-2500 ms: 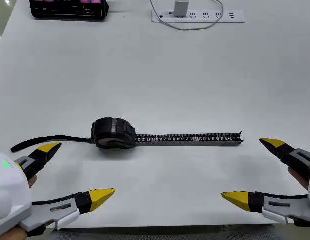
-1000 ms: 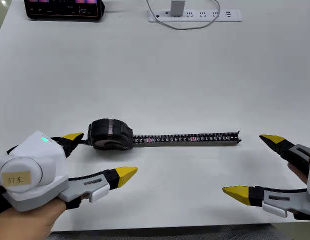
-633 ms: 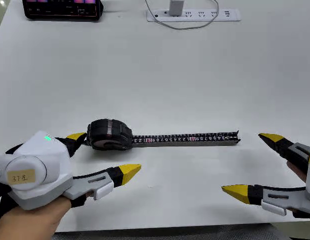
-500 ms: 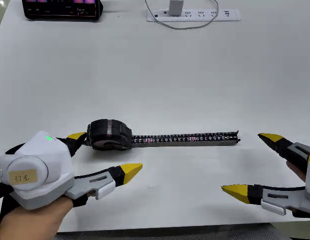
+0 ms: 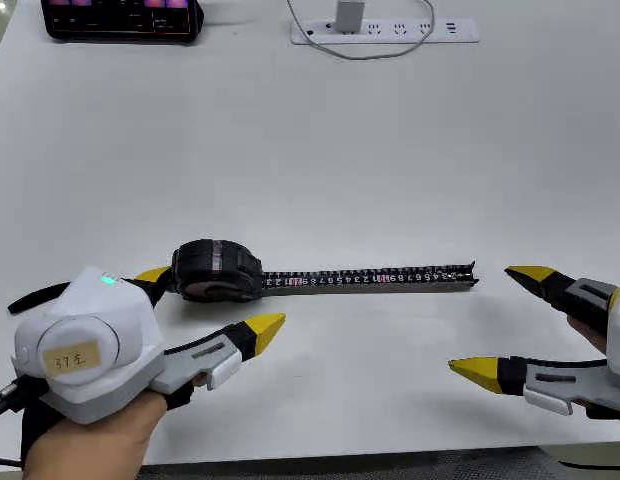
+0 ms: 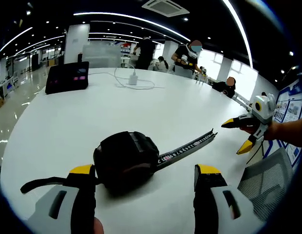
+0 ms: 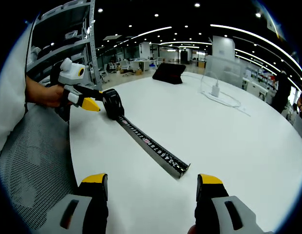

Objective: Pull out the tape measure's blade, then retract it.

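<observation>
The blade (image 5: 370, 279) already lies drawn out across the table (image 5: 340, 150), running straight to the right from the case (image 5: 218, 270), so we judge the pull-out done and the retraction the step in hand.

Our left tool (image 5: 212, 298) has its jaws apart around the case. The far tip is just beside the case's left end and the near tip stands off in front of it. In the left gripper view the case sits between the two jaws and slightly ahead, unclamped. Our right tool (image 5: 492, 320) is also spread and holds nothing, with its tips near the blade's hook (image 5: 474, 273) but clear of it.

Next we'd close the left tool on the case to steady it. The right tool could then pinch the blade near the hook and guide it back, or work the lock if one is set; we cannot tell from here whether it is. An unguided blade could whip as it returns.

The near table edge runs just under both tools, so there is little room to pull back toward us. Beyond the tape the table is wide and bare. The power strip (image 5: 385, 30) and a dark screen (image 5: 120, 18) sit well apart at the far side. A strap (image 5: 35, 295) trails left from the case, near the left tool's body.
</observation>
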Action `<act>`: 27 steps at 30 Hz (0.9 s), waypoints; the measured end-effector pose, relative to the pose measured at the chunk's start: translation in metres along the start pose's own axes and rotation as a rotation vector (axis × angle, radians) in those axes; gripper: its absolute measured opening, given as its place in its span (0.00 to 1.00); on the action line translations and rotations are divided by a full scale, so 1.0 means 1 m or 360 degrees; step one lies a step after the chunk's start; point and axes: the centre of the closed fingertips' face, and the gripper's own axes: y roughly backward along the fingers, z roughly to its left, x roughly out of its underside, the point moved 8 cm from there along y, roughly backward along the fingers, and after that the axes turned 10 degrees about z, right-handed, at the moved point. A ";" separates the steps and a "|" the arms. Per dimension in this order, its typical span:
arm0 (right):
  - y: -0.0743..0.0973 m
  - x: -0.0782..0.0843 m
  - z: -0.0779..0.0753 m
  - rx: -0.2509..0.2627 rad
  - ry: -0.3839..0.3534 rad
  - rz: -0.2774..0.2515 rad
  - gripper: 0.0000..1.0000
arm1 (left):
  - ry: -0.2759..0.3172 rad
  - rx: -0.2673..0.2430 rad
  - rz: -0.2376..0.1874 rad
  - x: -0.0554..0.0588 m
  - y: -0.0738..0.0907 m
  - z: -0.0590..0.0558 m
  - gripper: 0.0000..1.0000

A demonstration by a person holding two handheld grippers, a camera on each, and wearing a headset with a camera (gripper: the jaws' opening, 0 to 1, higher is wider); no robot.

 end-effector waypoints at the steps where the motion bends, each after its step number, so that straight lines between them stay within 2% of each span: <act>1: 0.000 0.000 -0.001 0.0000 0.0005 0.0004 0.72 | 0.0006 -0.0005 -0.0004 0.000 0.000 0.000 0.80; 3: 0.000 0.000 -0.005 -0.0005 0.0018 0.0012 0.71 | 0.0011 -0.0041 -0.0005 0.000 -0.001 0.001 0.78; 8: -0.002 -0.001 -0.013 -0.0006 0.0042 0.0026 0.68 | 0.0059 -0.0060 -0.0020 -0.001 -0.005 0.001 0.77; 12: -0.004 -0.002 -0.018 -0.0011 0.0080 0.0049 0.65 | 0.0089 -0.0119 -0.0017 -0.003 -0.009 0.002 0.75; 17: -0.005 -0.005 -0.024 -0.0010 0.0131 0.0064 0.61 | 0.0118 -0.0148 -0.0036 -0.005 -0.013 0.001 0.75; 20: -0.007 -0.006 -0.028 -0.0011 0.0146 0.0069 0.60 | 0.0141 -0.0182 -0.0040 -0.005 -0.014 0.003 0.72; 25: -0.007 -0.013 -0.028 -0.0017 0.0187 0.0083 0.57 | 0.0180 -0.0222 -0.0051 -0.006 -0.015 0.004 0.69; 27: -0.007 -0.015 -0.029 -0.0027 0.0226 0.0106 0.53 | 0.0182 -0.0246 -0.0049 -0.006 -0.016 0.004 0.67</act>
